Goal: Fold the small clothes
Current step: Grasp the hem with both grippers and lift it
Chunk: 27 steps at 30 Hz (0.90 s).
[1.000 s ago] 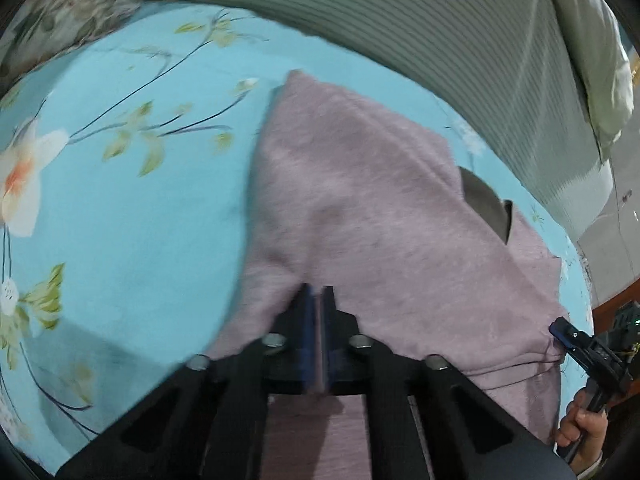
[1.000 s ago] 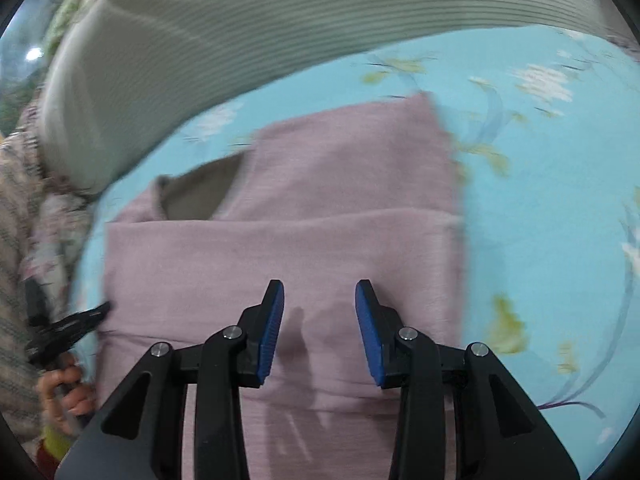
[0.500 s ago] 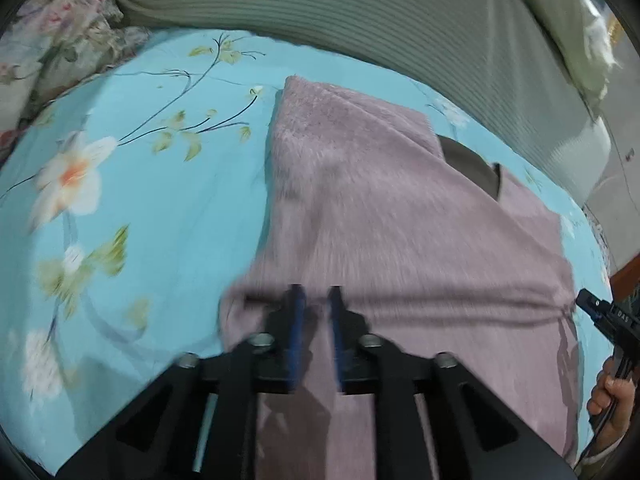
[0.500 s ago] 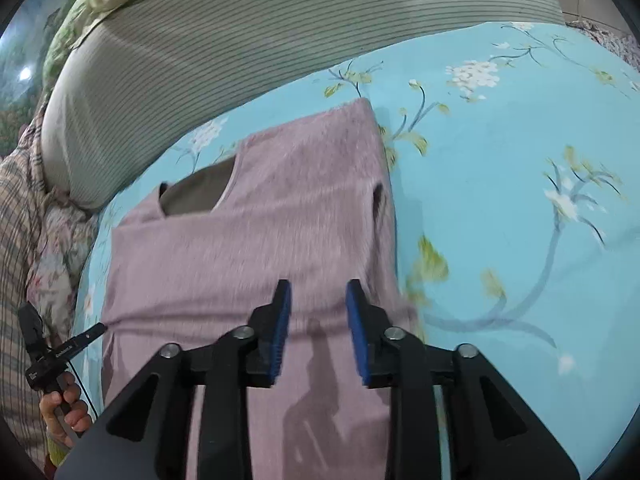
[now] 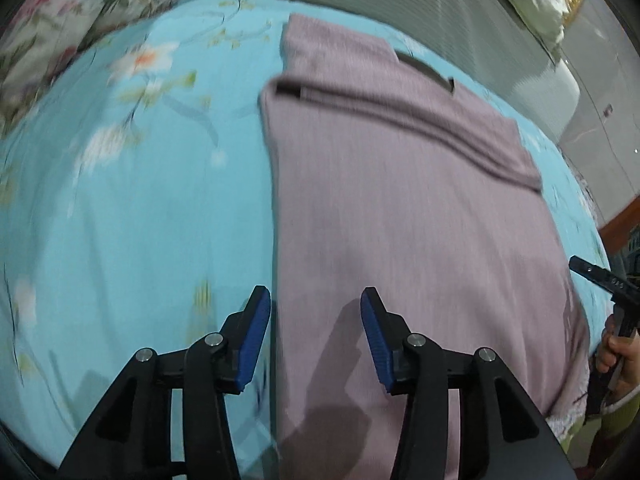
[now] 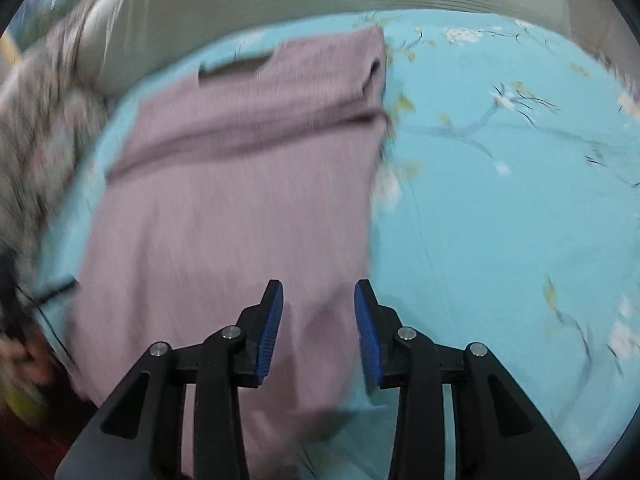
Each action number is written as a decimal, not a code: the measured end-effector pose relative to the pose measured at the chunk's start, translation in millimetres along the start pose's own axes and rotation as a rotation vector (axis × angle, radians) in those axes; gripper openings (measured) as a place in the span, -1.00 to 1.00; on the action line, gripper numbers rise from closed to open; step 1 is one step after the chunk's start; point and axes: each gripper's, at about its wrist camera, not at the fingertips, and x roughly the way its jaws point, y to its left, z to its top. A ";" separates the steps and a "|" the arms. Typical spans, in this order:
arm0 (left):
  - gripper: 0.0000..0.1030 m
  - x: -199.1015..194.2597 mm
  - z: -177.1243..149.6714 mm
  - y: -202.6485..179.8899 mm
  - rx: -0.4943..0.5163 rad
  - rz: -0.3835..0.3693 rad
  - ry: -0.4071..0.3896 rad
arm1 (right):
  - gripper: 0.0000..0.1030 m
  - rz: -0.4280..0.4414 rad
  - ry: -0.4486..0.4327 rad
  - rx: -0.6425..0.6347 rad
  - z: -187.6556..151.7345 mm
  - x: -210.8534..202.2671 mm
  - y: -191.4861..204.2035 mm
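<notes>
The mauve knit garment [image 5: 400, 208] lay flat on the turquoise floral bedsheet [image 5: 140, 200], with its neck opening [image 5: 424, 68] at the far end, toward the grey striped cushion [image 5: 400, 8]. A folded band of the same fabric crossed the garment below the neckline, forming a ridge from one side edge to the other (the ridge appeared in both wrist views).

The left gripper [image 5: 316, 328] was positioned above the near left edge of the garment. Its jaws stood apart and held nothing; the left blue pad [image 5: 254, 340] sat over bare sheet just beside the fabric edge, and the right pad over the fabric. Contact with the cloth could not be determined.

The right gripper [image 6: 319, 328] was positioned above the near right edge of the garment [image 6: 240, 208]. Its jaws were likewise spread and empty, with one blue pad [image 6: 270, 336] over the fabric and the other at the boundary between fabric and bedsheet [image 6: 500, 220].

In the left wrist view, the right gripper [image 5: 600, 280] and the hand [image 5: 618, 356] holding it were visible at the right margin, beside the garment's right edge. A floral-print pillow [image 5: 60, 40] lay at the far left corner of the bed. Both views showed motion blur.
</notes>
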 end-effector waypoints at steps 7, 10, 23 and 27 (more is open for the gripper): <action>0.01 -30.6 -72.1 0.3 0.072 -0.038 0.048 | -0.25 -0.020 0.070 -0.020 -68.6 -30.4 -17.6; 0.04 -39.7 -92.1 0.9 0.094 -0.065 0.063 | -0.22 0.034 0.082 -0.012 -82.8 -41.3 -23.4; -0.05 -41.9 -112.5 2.7 0.115 -0.190 0.118 | -0.04 0.388 0.121 -0.024 -131.9 -41.6 -41.4; -0.08 -38.9 -110.8 11.0 0.082 -0.250 0.132 | -0.04 0.481 0.075 0.050 -141.3 -36.1 -50.9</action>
